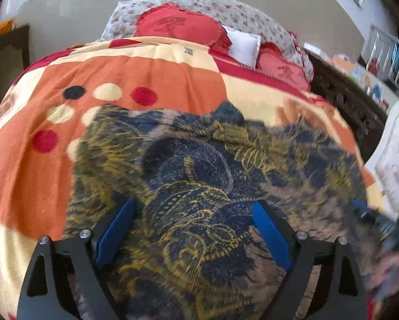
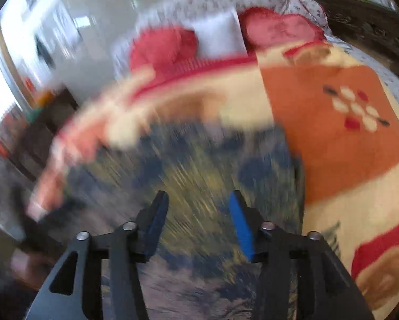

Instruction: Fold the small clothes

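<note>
Left wrist view showed the patterned garment point(image 1: 199, 176), navy with yellow print, lying rumpled across the lower middle of the frame on the bed's orange and cream blanket point(image 1: 39, 160). The left gripper point(image 1: 192, 229) had its blue fingers point(image 1: 114, 232) spread wide over the cloth, pinching nothing. The right gripper point(image 2: 196, 224), blurred, stood partly spread and empty too. The fabric looked thin, light and limp; I reckoned an edge or corner the best hold.

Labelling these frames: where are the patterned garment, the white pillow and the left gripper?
patterned garment point(image 1: 199, 165), left wrist view, its middle.
white pillow point(image 1: 243, 45), left wrist view, its face.
left gripper point(image 1: 192, 205), left wrist view, between its fingertips.
</note>
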`<state>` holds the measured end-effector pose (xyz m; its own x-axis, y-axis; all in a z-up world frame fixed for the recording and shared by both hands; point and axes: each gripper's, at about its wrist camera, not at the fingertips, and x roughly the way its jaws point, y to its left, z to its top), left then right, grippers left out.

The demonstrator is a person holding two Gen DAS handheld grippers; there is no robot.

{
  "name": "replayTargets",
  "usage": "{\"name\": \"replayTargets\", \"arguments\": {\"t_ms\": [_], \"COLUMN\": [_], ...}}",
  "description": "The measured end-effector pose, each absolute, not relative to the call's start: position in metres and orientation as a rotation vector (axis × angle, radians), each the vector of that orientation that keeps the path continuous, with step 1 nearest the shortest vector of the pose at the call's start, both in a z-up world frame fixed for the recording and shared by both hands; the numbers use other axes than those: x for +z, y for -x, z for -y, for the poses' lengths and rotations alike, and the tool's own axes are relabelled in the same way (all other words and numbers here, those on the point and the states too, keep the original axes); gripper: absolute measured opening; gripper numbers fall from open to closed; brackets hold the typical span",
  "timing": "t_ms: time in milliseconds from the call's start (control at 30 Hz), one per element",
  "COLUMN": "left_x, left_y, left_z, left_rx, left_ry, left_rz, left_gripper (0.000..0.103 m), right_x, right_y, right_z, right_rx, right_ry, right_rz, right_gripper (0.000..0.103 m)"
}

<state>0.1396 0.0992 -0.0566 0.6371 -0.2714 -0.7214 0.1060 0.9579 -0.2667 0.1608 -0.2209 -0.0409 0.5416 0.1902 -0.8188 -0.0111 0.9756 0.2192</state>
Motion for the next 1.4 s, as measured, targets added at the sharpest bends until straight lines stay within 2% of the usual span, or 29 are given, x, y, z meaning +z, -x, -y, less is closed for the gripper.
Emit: {"name": "replayTargets", "arguments": {"t_ms": [33, 67, 233, 567, 700, 933, 1200, 1300, 1400], "left_x": [-0.05, -0.037, -0.001, -0.047, -0.076, -0.078, -0.071, -0.065, -0.08], "left_y": [-0.137, -0.127, -0.072, 0.046, 0.044, 0.024, 0.009, 0.006, -0.002], "left_z": [-0.106, -0.121, -0.165, -0.14, -0.148, -0.164, -0.153, -0.152, -0.186], "left_rx": [-0.215, -0.217, -0.175, -0.277, -0.281, -0.227, -0.303, -0.273, -0.197], "left_ry": [0.235, 0.29, 0.352, 0.568, 0.735, 0.849, 0.807, 0.729, 0.904], "left_rz": [-0.862, -0.858, -0.804, -0.87, -0.888, -0.83, -0.776, -0.753, -0.75], "left_gripper": [0.093, 0.093, 0.093, 0.093, 0.093, 0.093, 0.093, 0.088, 0.082], "right_x": [-0.044, -0.04, -0.035, -0.037, -0.036, -0.036, -0.036, -0.036, -0.035], "right_y": [-0.153, -0.152, -0.149, -0.15, -0.149, -0.149, -0.149, -0.149, -0.149], "right_z": [0.22, 0.219, 0.217, 0.213, 0.215, 0.216, 0.217, 0.218, 0.219], "right_rx": [0.13, 0.147, 0.174, 0.179, 0.185, 0.186, 0.191, 0.195, 0.203], "right_ry": [-0.177, -0.181, -0.176, -0.168, -0.177, -0.179, -0.187, -0.196, -0.211], "right_rz": [-0.924, -0.922, -0.92, -0.917, -0.914, -0.913, -0.91, -0.91, -0.907], "right_gripper": [0.062, 0.067, 0.074, 0.077, 0.077, 0.077, 0.078, 0.078, 0.078]}}
